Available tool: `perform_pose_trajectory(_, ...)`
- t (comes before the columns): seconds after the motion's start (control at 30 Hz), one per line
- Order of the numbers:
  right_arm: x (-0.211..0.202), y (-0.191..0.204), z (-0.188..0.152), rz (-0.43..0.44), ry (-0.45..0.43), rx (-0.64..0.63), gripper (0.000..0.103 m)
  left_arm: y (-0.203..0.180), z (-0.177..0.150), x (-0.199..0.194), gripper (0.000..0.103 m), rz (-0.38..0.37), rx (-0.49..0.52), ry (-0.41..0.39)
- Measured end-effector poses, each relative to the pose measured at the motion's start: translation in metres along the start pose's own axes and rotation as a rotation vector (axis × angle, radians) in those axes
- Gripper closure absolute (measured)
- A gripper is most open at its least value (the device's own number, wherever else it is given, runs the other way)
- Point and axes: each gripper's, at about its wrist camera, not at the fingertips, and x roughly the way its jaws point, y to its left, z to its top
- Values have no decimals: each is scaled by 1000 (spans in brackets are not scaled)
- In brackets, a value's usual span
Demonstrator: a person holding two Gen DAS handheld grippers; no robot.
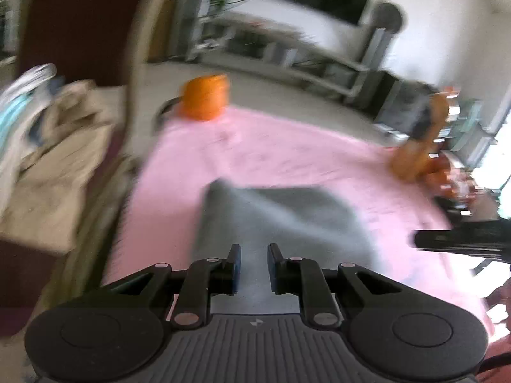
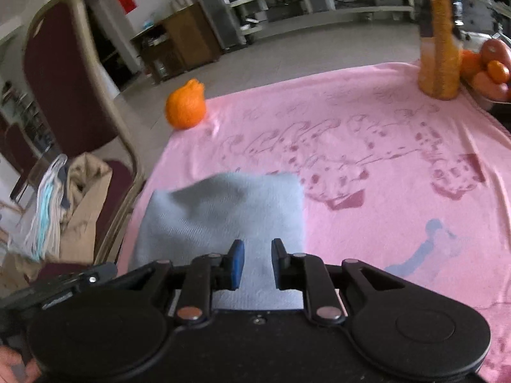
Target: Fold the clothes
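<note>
A folded grey-blue cloth (image 1: 281, 214) (image 2: 223, 210) lies flat on the pink blanket (image 1: 287, 153) (image 2: 383, 127) near its front left corner. My left gripper (image 1: 254, 252) hovers over the cloth's near edge, its blue-padded fingers a narrow gap apart with nothing pinched between them. My right gripper (image 2: 258, 247) hangs over the same cloth, also slightly open, and the cloth shows through the gap. The right gripper's body (image 1: 460, 242) juts in at the right of the left wrist view. The left wrist view is motion-blurred.
An orange fruit (image 1: 204, 99) (image 2: 186, 105) sits at the blanket's far left corner. A tall yellow bottle (image 2: 439, 32) and a bowl of fruit (image 2: 491, 70) stand far right. A maroon chair (image 2: 64, 63) on the left holds a pile of clothes (image 1: 48, 146) (image 2: 64, 210).
</note>
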Motion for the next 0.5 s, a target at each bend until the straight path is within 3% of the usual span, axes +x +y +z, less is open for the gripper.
perform_pose_trajectory(0.13,7,1,20,-16,-17,13,86,-43,19,36,87,-25,103,27)
perform_pose_trajectory(0.27,36,5,32,-35,-39,14,86,-60,18,83,87,-105,136,113)
perform_pose_trajectory(0.37,65,5,35,-35,-42,24,86,-59,8,106,86,-69,156,162)
perform_pose_trajectory(0.5,106,3,28,-126,3,-33,86,-50,4,123,87,-20,129,200)
